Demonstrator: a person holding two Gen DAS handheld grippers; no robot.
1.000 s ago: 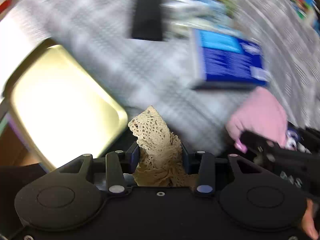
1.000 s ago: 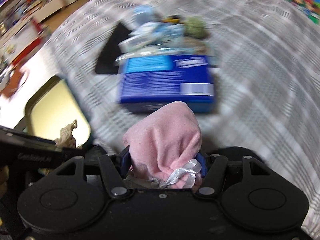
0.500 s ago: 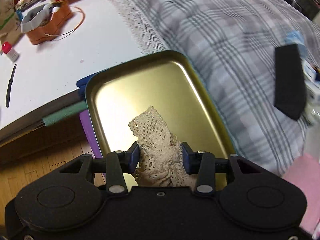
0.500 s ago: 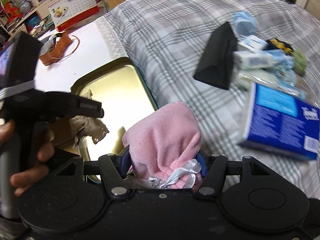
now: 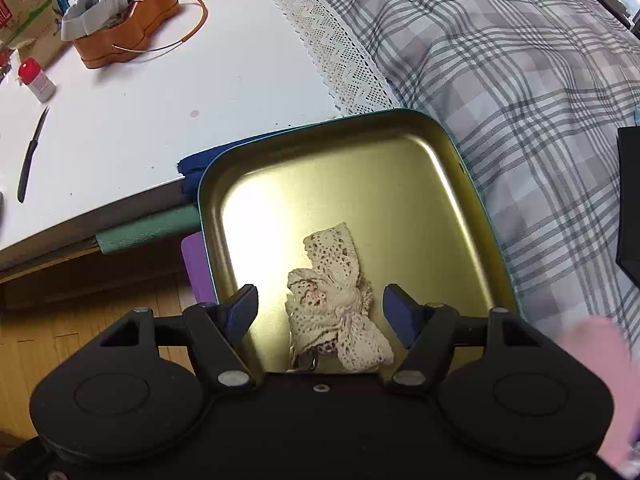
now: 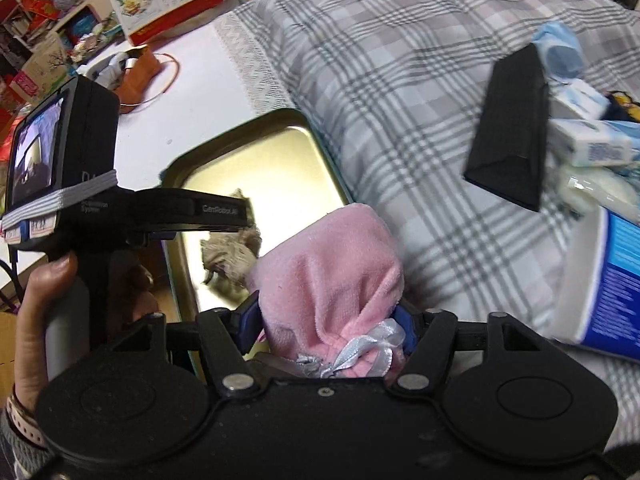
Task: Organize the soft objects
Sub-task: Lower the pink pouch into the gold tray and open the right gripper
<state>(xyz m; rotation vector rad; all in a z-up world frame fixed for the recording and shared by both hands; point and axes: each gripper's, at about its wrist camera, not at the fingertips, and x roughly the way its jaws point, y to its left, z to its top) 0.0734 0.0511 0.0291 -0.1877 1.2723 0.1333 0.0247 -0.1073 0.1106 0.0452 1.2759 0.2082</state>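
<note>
left wrist: left gripper (image 5: pixel 319 307) jaws apart over lace (image 5: pixel 334 308); right gripper (image 6: pixel 325 322) clamps pouch (image 6: pixel 326 280).

A shiny gold metal tray (image 5: pixel 400 184) with a smooth, reflective floor holds a cream openwork lace piece (image 5: pixel 336 304), rough and knotted. The left claw (image 5: pixel 320 312), of matt black plastic, has dark blue pads (image 5: pixel 400 314). The right claw (image 6: pixel 326 320) grips a plush pink velvet pouch (image 6: pixel 328 276) tied with glossy silver ribbon. A soft woven plaid bedcover (image 5: pixel 520 60), lace-edged, adjoins a smooth white table (image 5: pixel 160 100) above wood flooring (image 5: pixel 60 340).
</note>
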